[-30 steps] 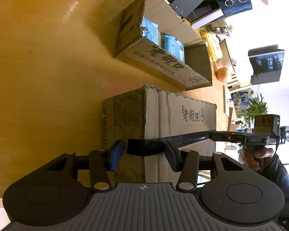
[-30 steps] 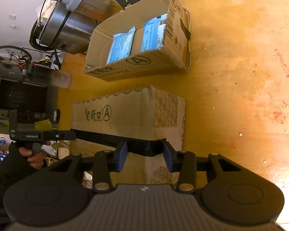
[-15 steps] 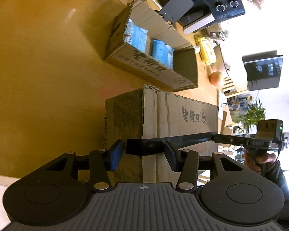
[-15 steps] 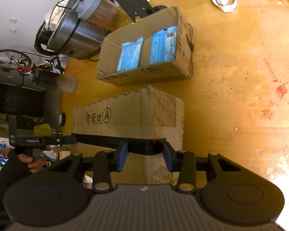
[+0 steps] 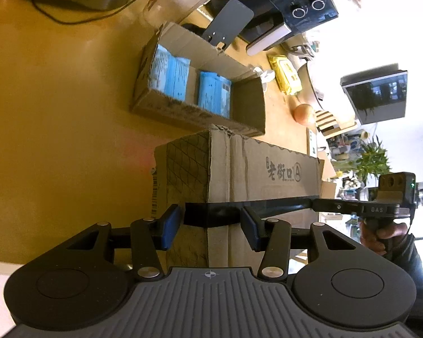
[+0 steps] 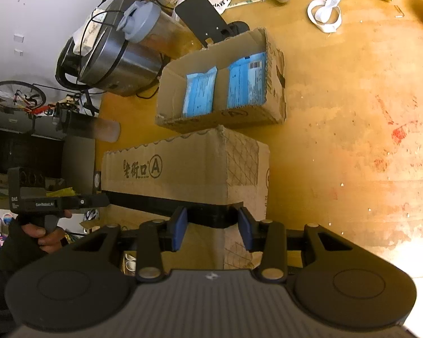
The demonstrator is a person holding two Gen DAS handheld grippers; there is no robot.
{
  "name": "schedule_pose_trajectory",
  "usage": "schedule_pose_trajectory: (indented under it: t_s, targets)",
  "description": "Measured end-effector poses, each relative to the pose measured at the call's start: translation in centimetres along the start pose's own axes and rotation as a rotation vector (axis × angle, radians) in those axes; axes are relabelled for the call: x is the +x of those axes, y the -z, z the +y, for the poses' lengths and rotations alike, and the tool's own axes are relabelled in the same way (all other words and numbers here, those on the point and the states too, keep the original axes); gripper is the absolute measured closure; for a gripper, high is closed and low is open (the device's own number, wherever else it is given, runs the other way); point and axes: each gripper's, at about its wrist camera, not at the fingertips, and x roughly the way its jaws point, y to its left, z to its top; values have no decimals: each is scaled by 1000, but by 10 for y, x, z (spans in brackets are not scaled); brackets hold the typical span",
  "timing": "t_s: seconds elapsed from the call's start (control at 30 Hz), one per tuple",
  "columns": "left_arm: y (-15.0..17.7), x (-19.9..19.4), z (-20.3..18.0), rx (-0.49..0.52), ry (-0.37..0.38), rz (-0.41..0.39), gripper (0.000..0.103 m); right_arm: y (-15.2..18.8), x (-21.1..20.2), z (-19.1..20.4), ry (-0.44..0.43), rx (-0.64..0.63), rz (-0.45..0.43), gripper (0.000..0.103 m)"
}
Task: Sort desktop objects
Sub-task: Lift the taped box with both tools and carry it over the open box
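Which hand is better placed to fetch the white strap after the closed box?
Right, probably: the white strap lies on the table on the right gripper side; from the left gripper it sits behind the open box.

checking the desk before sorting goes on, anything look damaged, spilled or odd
Red smears and pale crumbs mark the orange wooden tabletop right of the boxes. The open brown cardboard box holding blue packets has a ragged, torn front rim. A white strap loop lies loose behind it.
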Motion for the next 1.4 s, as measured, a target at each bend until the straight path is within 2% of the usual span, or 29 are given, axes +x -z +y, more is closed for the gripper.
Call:
schedule_pose_trajectory:
  t_s: [0.73,1.4]
  targets:
    - [-58,4,1,24,-13,3,57,-48,9,8,20,-18,-1,68]
    - [-129,12,7,40,-5,-3,57,-113,17,13,34,-1,-47,68]
